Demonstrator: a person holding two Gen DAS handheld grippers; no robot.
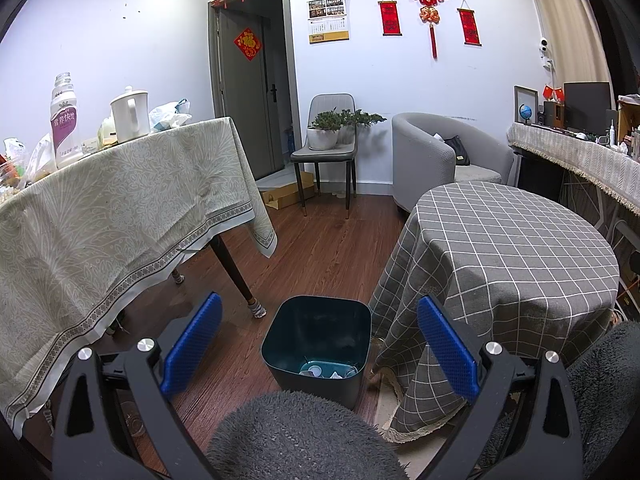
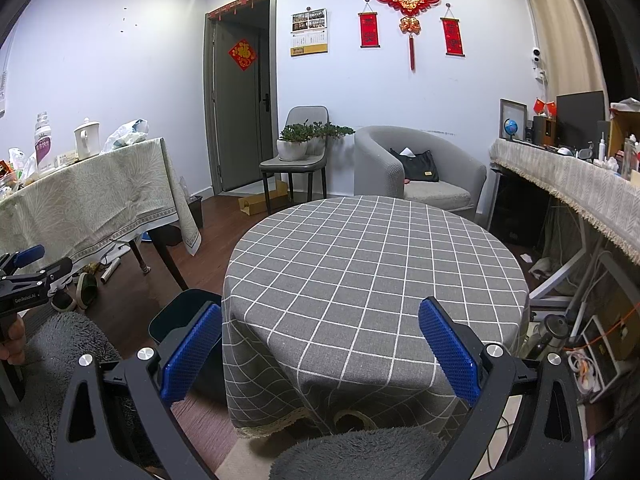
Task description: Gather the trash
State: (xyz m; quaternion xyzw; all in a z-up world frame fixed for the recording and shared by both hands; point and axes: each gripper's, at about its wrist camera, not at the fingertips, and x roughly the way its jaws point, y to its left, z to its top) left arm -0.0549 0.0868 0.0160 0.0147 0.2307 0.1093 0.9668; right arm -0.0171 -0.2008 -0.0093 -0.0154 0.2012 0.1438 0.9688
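A dark teal trash bin (image 1: 318, 344) stands on the wood floor between the two tables, with white cups and scraps (image 1: 320, 371) at its bottom. My left gripper (image 1: 320, 344) hovers above and just in front of it, open, nothing between its blue pads (image 1: 192, 344). My right gripper (image 2: 320, 352) is open too, held over the near edge of the round table with the grey checked cloth (image 2: 376, 264), whose top is bare. In the right wrist view the bin (image 2: 180, 320) shows partly behind the left pad, and the left gripper (image 2: 28, 268) appears at the far left.
A table with a patterned beige cloth (image 1: 120, 208) at left carries a bottle (image 1: 64, 120), a white jug (image 1: 130, 114) and bags. A grey chair with potted plants (image 1: 328, 136), an armchair (image 1: 436, 156) and a cluttered side desk (image 2: 580, 176) line the back. Grey fleece knees (image 1: 296, 440) fill the foreground.
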